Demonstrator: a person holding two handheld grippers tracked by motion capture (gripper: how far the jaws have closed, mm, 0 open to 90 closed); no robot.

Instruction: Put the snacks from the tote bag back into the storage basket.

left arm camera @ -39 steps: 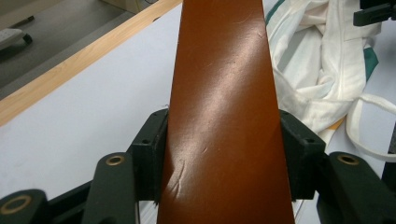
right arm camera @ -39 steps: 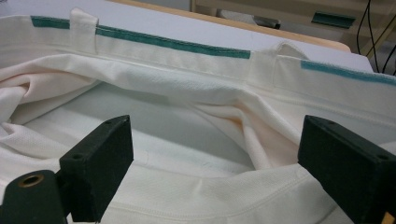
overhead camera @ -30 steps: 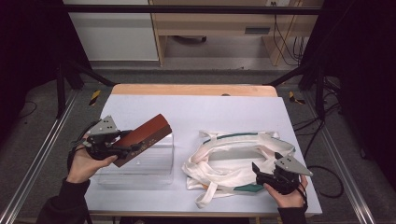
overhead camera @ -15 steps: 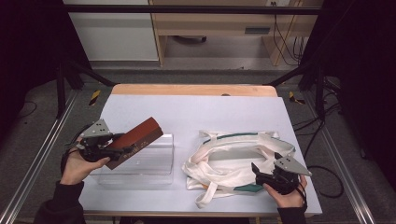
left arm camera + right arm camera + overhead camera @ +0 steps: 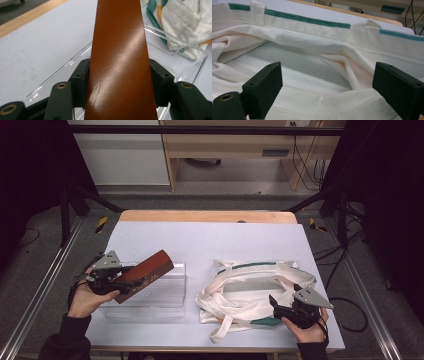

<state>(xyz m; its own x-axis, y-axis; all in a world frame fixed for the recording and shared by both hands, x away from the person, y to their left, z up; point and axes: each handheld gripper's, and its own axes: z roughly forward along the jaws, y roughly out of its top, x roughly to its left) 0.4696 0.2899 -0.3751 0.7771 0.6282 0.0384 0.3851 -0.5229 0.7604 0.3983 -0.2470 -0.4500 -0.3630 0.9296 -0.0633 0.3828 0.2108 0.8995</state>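
left claw: my left gripper is clamped on the brown box, one pad on each long side; grip sits at the near end, in the left gripper view the pads press both flanks.
brown box: long, flat, glossy; tilted, far end raised toward the right; it hangs over the clear tray, not resting in it as far as I can tell.
clear tray: shallow, transparent, on the left half of the white table, just left of the bag.
right claw: my right gripper has its jaws spread wide, nothing pinched; pads sit over the near rim of the cloth tote bag, mouth of the bag facing them.
tote bag: white with green trim, crumpled, lying flat on the right half of the table, mouth slack.
step in hand: my guess, moving the box, tray or bag as the target; can't tell which.
how to do it well: keep the squeeze even so the smooth faces don't slip; level the box before lowering; watch the tray's thin wall, it would tip or skid if the low end catches it.
right side: if the box goes in the bag, I'd pinch one rim layer and lift the mouth first.
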